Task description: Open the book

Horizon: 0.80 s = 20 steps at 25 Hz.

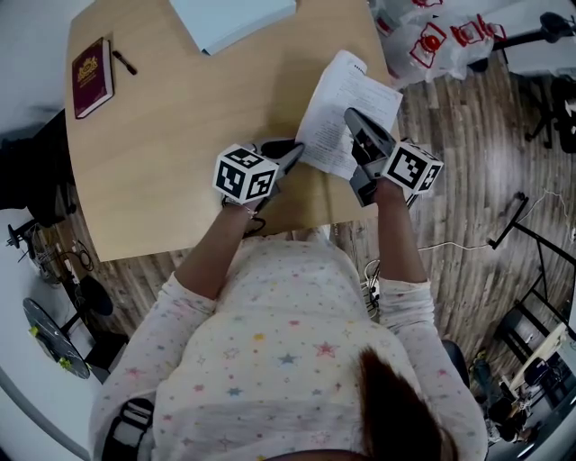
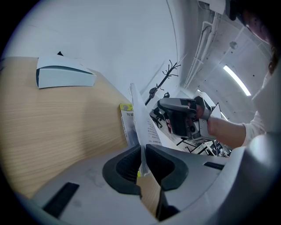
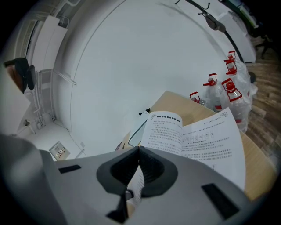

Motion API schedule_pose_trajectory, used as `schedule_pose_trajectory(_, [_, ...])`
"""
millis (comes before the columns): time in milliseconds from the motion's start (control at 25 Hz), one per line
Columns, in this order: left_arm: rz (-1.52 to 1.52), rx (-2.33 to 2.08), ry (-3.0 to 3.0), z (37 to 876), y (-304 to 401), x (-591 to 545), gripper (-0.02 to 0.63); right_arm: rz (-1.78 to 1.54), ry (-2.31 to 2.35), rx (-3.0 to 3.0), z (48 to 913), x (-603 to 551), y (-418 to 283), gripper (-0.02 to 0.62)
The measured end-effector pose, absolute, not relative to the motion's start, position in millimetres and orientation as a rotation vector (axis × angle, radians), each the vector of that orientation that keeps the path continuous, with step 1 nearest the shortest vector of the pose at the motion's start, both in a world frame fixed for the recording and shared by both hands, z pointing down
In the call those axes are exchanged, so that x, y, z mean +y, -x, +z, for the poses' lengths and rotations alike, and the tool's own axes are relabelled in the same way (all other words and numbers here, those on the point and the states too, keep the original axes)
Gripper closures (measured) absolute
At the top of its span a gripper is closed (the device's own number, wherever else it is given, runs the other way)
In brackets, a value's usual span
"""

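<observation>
A thin book [image 1: 340, 106] lies open near the front edge of the wooden table [image 1: 171, 135], its white printed pages lifted. My left gripper [image 1: 295, 153] is shut on the book's lower left part; in the left gripper view the jaws pinch thin sheets [image 2: 141, 149] that stand upright, with the yellow-marked cover [image 2: 126, 125] behind. My right gripper [image 1: 355, 119] is shut on a page from the right. In the right gripper view its jaws clamp one leaf [image 3: 137, 176], and the open spread [image 3: 193, 138] fans out beyond. The right gripper [image 2: 178, 117] also shows in the left gripper view.
A maroon booklet [image 1: 92, 76] and a pen [image 1: 124, 62] lie at the table's far left. A pale blue-white box [image 1: 230, 18] sits at the far edge. Water bottles with red handles [image 1: 434, 38] stand on the floor to the right.
</observation>
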<state>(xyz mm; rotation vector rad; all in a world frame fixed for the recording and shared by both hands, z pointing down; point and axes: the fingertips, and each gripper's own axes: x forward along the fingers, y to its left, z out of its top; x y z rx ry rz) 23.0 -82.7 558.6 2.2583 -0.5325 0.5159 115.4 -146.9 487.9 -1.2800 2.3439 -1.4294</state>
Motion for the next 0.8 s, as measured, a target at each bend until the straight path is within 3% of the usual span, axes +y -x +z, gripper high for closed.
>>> schedule_pose_trajectory(800, [0.486, -0.674, -2.278, 552, 13, -92, 0.565, -1.158, 1.559, 2.465, 464, -101, -146, 0.594])
